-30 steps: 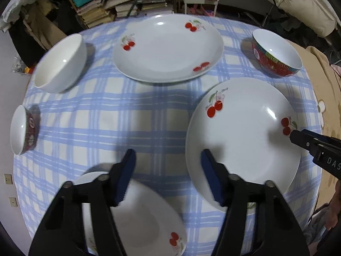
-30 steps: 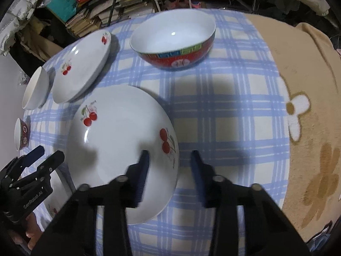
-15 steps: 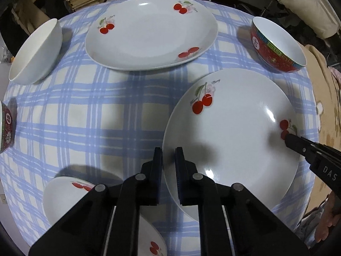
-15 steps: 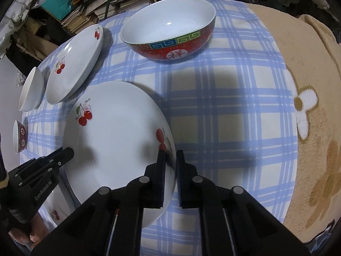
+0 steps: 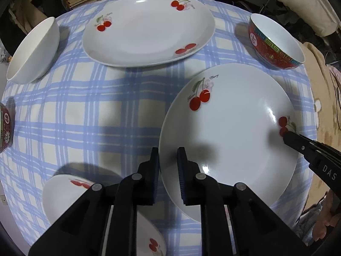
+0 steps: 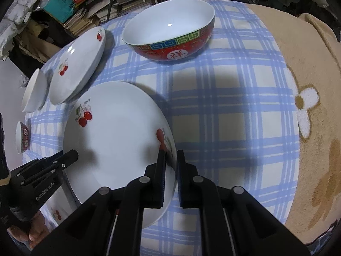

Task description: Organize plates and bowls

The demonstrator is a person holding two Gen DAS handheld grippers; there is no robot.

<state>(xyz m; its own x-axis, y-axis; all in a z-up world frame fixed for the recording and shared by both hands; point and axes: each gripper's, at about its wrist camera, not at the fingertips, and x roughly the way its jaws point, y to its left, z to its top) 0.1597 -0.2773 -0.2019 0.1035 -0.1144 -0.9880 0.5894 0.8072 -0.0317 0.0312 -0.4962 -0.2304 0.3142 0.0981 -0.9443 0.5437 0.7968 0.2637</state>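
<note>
A large white plate with red cherries [image 5: 230, 128] [image 6: 117, 138] lies on the blue checked tablecloth [image 5: 85, 106]. My left gripper [image 5: 168, 149] points straight down over the plate's near-left rim. One pad is outside the rim and one inside, pressing on it, while the jaws are opening slightly. My right gripper [image 6: 170, 152] is shut on the opposite rim beside a cherry print, and its tip [image 5: 285, 135] shows in the left wrist view. The left gripper [image 6: 72, 155] shows at the plate's left edge in the right wrist view.
A second cherry plate [image 5: 147, 27] [image 6: 78, 64] lies at the far side. A third [image 5: 64, 194] sits partly under my left gripper. Around them stand a white bowl [image 5: 34, 51], a red patterned bowl [image 5: 277, 40] [image 6: 170, 29] and a small red bowl [image 5: 5, 125]. A beige blanket [image 6: 309, 85] covers the right.
Both grippers went from wide open to closed around the large plate's rim. The left one sank and shifted onto the rim, and its gap has since widened a little.
</note>
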